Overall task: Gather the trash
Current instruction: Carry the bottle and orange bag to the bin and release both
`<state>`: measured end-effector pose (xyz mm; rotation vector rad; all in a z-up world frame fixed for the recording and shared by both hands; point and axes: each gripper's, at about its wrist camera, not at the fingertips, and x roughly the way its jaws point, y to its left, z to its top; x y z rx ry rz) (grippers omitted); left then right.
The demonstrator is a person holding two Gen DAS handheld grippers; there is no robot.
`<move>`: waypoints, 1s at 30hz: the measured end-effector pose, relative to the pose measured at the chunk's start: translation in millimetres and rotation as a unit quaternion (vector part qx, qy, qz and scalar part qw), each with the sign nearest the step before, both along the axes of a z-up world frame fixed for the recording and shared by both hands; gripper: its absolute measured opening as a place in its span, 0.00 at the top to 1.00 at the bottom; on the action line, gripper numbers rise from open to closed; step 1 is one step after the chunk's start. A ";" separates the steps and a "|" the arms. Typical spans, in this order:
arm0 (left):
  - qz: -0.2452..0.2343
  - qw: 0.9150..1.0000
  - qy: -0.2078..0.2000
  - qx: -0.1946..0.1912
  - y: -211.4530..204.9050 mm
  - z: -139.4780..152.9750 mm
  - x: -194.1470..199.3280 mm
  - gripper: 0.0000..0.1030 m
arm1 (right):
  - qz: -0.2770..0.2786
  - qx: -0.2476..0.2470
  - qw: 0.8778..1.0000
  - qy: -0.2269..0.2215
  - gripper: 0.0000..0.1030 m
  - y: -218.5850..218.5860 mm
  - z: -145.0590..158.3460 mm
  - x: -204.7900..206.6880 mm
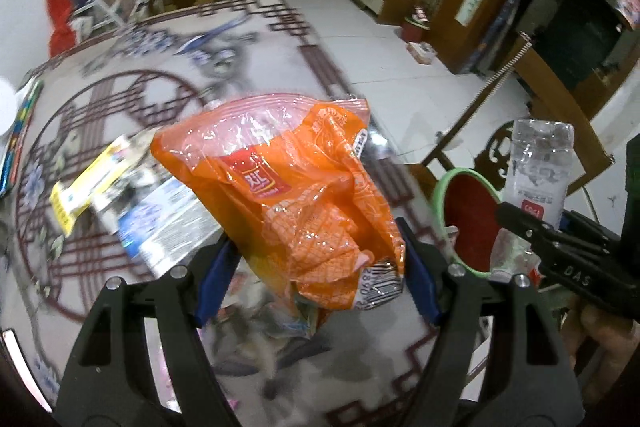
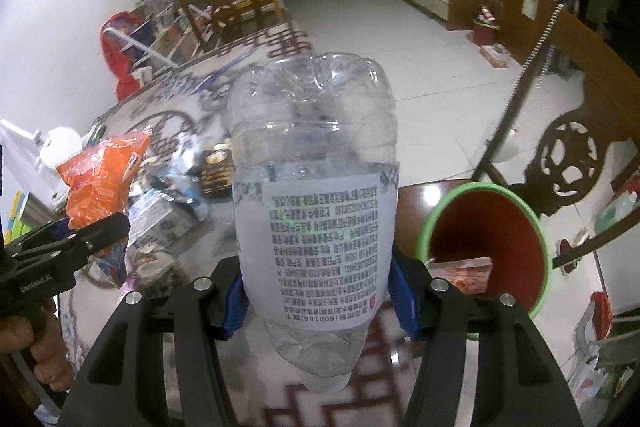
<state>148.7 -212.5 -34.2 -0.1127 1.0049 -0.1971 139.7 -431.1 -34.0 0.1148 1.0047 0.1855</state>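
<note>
While my right gripper [image 2: 316,301] clamps the bottle [image 2: 314,211] base-forward, the bin [image 2: 486,247] sits just right of it, nearer than to my left gripper [image 1: 316,279] pinching the wrapper [image 1: 296,195].

Both grippers share one build: the left gripper [image 1: 316,279] and the right gripper [image 2: 316,299] have matte black slotted finger arms, each fitted with silver round-headed screws and blue pads at the tips. White lettering marks a black side face. A bare hand [image 2: 36,343] shows at the lower left.
</note>
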 end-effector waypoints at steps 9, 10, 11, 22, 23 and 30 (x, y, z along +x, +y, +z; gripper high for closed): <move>-0.071 0.997 -0.004 -0.008 -85.9 1.8 22.9 0.30 | -0.052 0.003 0.999 -0.005 0.45 -68.4 0.6 0.1; -0.077 0.997 -0.004 -0.009 -92.7 1.2 24.6 0.30 | -0.057 0.004 0.998 -0.005 0.45 -77.5 0.5 0.2; -0.085 0.996 -0.003 -0.011 -103.0 0.6 27.1 0.30 | -0.061 0.006 0.998 -0.004 0.45 -84.4 0.4 -0.2; -0.153 0.987 0.029 -0.044 -198.8 -16.9 47.5 0.30 | -0.107 0.015 0.994 0.018 0.45 -174.4 -15.7 -1.2; -0.158 0.986 0.031 -0.044 -205.9 -19.6 47.2 0.30 | -0.109 0.015 0.994 0.020 0.45 -180.6 -17.7 -1.1; -0.198 0.978 0.053 -0.037 -248.6 -39.8 52.7 0.30 | -0.121 0.027 0.992 0.038 0.45 -211.0 -25.2 2.1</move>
